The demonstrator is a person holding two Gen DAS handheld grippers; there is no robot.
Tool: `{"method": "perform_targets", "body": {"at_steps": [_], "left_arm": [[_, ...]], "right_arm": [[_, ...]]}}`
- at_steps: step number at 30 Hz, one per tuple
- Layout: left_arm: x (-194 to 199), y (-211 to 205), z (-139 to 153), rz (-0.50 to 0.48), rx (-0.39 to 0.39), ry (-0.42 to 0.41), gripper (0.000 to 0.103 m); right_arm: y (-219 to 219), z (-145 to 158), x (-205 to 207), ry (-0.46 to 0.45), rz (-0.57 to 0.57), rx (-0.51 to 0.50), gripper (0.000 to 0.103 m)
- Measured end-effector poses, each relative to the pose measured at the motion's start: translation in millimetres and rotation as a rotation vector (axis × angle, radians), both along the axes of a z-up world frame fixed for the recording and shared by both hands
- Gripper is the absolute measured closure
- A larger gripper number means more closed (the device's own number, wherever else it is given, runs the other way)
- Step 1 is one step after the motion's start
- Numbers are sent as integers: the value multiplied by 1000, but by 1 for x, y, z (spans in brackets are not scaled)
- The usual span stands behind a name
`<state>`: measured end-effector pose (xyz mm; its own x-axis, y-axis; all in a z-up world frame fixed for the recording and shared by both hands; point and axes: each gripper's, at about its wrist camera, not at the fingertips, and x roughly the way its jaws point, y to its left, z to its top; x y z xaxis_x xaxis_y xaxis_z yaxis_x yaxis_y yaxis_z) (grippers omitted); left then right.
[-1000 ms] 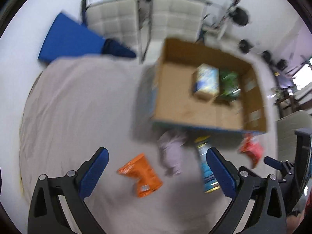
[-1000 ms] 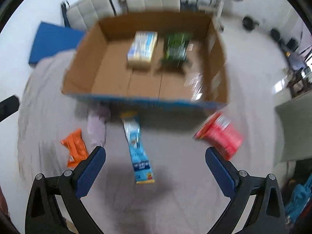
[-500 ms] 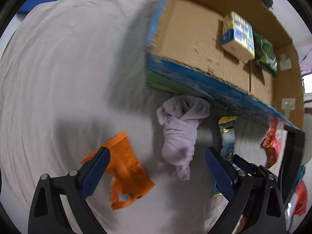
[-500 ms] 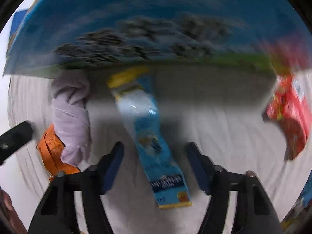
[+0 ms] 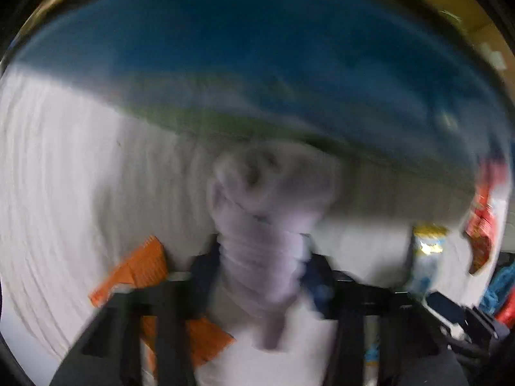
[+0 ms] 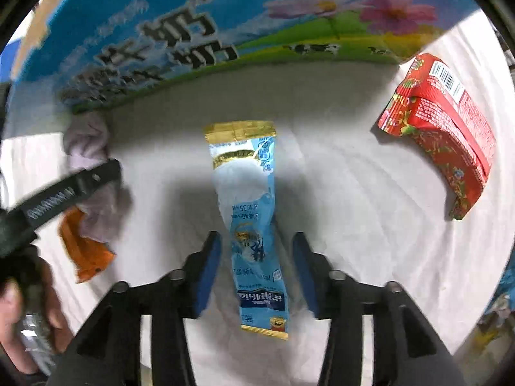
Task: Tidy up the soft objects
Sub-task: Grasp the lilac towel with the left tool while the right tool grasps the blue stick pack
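Observation:
In the blurred left wrist view my left gripper (image 5: 260, 273) has its blue pads close on both sides of a crumpled pale lilac cloth (image 5: 267, 212) lying on the white sheet by the box. The cloth also shows in the right wrist view (image 6: 93, 173). My right gripper (image 6: 257, 267) is partly closed, its pads on either side of a long light-blue sachet (image 6: 251, 218) with small gaps left. An orange packet (image 5: 138, 267) lies under the left gripper.
A cardboard box with a blue and green printed side (image 6: 180, 41) stands just behind the items. A red snack bag (image 6: 450, 135) lies at the right on the white sheet (image 6: 354, 193). The left gripper's finger (image 6: 64, 193) crosses the right view.
Both grippers have dropped low toward the sheet and narrowed. The left one has come around the lilac cloth, the right one around the blue sachet.

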<state>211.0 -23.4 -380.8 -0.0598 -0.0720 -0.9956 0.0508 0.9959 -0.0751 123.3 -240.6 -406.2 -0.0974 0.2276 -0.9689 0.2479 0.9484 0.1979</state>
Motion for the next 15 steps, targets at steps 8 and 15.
{"method": "perform_targets", "body": {"at_steps": [8, 15], "left_arm": [[-69, -13, -2, -47, 7, 56, 64], [-71, -28, -6, -41, 9, 33, 64]], "right_arm": [[20, -19, -12, 51, 43, -40, 50], [40, -18, -22, 11, 40, -141, 70]]}}
